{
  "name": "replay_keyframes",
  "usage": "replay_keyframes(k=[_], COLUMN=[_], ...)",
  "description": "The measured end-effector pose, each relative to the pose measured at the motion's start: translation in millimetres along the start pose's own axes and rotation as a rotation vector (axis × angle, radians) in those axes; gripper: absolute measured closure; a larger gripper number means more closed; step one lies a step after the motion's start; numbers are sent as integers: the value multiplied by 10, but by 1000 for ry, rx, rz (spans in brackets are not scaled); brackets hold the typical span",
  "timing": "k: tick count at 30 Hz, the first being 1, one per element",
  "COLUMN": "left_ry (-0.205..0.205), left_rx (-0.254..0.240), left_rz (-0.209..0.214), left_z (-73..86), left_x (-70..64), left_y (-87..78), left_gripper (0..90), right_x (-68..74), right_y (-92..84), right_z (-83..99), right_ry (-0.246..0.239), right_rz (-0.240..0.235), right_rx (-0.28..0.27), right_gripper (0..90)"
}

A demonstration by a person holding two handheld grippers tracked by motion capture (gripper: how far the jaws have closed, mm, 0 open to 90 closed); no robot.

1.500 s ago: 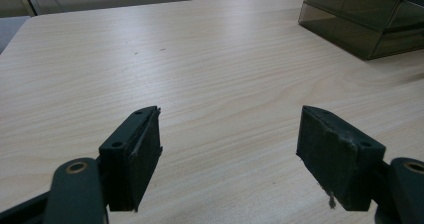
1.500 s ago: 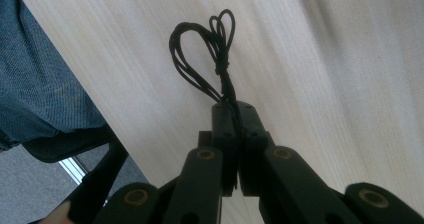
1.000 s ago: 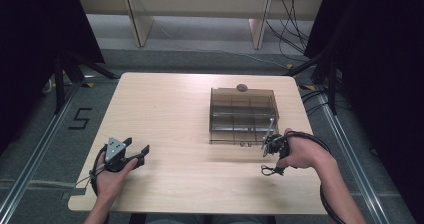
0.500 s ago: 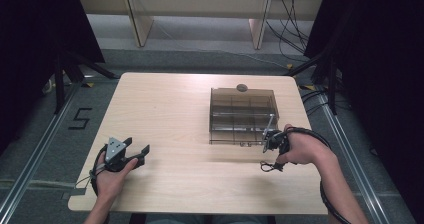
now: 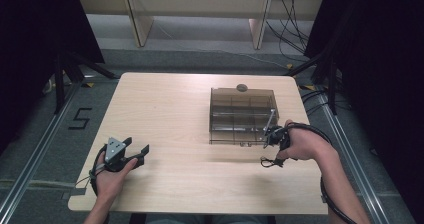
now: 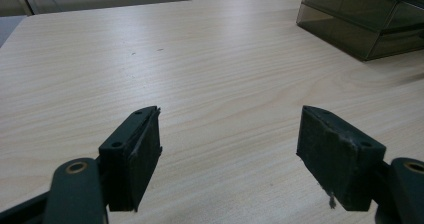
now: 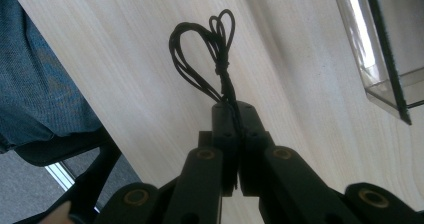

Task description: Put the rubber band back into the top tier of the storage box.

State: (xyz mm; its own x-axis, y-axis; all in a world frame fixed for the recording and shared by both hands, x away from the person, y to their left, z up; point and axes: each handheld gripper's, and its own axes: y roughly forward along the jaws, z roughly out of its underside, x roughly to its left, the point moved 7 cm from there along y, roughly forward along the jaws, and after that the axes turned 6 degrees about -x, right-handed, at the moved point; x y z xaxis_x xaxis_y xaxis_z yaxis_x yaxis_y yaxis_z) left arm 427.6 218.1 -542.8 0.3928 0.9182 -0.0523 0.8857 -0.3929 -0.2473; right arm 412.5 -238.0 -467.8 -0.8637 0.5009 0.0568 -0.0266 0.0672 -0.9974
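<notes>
Right gripper [image 7: 232, 115] clamps black cord bundle [image 7: 207, 49] beside smoked organizer box [image 5: 243, 115]; left gripper [image 6: 230, 149] wide, bare table [image 6: 210, 59] ahead.

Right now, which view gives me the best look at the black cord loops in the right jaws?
The right gripper view: the black cord loops show close and sharp, pinched between the shut jaws of the right gripper above the table. The high view shows the cord as a small dark tangle below the right hand.

Black two-jawed tongs [image 5: 131, 152] — brass-ringed pivots, flat dark pads [image 6: 334, 151], a grey three-cornered plate, looped black cables.
</notes>
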Motion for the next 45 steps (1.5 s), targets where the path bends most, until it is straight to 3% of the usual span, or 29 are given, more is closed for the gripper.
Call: replay_keyframes(k=[2, 8, 9, 11, 15, 25, 31, 36, 39, 40, 45], left_ry=[2, 2, 1, 2, 2, 3, 2, 3, 3, 2, 2], left_rx=[0, 1, -1, 0, -1, -1, -1, -8, -7, -8, -9], left_rz=[1, 0, 1, 0, 0, -2, -2, 6, 5, 5, 4], left_z=[-1, 0, -1, -1, -2, -2, -3, -6, -5, -5, -8], left_x=[1, 2, 2, 3, 2, 8, 8, 9, 10, 10, 12], left_y=[1, -1, -1, -1, -1, -5, -6, 0, 0, 0, -1], left_gripper=[248, 249, 249, 248, 248, 248, 249, 249, 249, 249, 249], right_x=[-23, -30, -47, -42, -64, -89, -122, -125, -146, -139, -149], right_y=[1, -44, -44, -58, -82, -149, -183, -227, -239, -253, -285], right_z=[-13, -19, -27, -24, -40, -79, -98, -109, -118, -118, -151], right_ry=[-29, -6, -34, -16, -31, -14, -39, -19, -40, -18, -20], right_rz=[-4, 6, -2, 4, 2, 17, 20, 23, 25, 33, 31], right_rx=[-12, -2, -10, -6, -11, -15, -19, -19, -26, -20, -36], right_gripper=[893, 893, 893, 893, 893, 893, 893, 894, 893, 893, 894])
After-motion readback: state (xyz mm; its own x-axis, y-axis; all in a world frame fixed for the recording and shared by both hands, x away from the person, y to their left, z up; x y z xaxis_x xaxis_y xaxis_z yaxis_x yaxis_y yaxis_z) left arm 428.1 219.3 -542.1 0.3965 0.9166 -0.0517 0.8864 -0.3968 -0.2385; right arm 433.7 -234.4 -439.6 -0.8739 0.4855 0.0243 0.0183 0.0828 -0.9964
